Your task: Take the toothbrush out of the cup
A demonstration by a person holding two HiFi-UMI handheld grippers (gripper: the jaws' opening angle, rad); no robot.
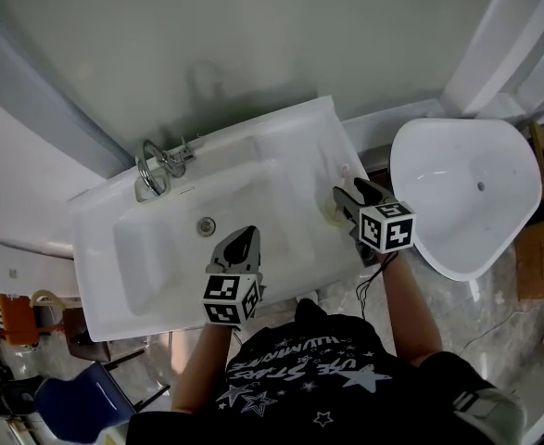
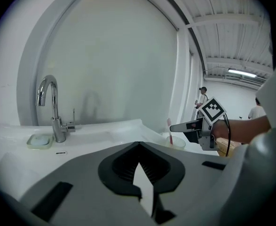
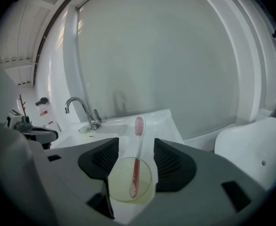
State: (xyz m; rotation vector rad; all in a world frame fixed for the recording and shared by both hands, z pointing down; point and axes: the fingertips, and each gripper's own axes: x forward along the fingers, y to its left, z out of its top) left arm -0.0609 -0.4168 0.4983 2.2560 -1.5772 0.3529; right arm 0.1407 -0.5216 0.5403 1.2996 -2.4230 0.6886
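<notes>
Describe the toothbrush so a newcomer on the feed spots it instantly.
Find the white washbasin, faucet at its left rear. At its right edge stands a clear cup between the open jaws of the right hand-held gripper. The toothbrush leans in it, the only red thing there.

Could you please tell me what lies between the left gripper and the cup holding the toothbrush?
Nothing but bare white sink surface; the head view shows that stretch clear between the left gripper and the cup, where the toothbrush stands.
</notes>
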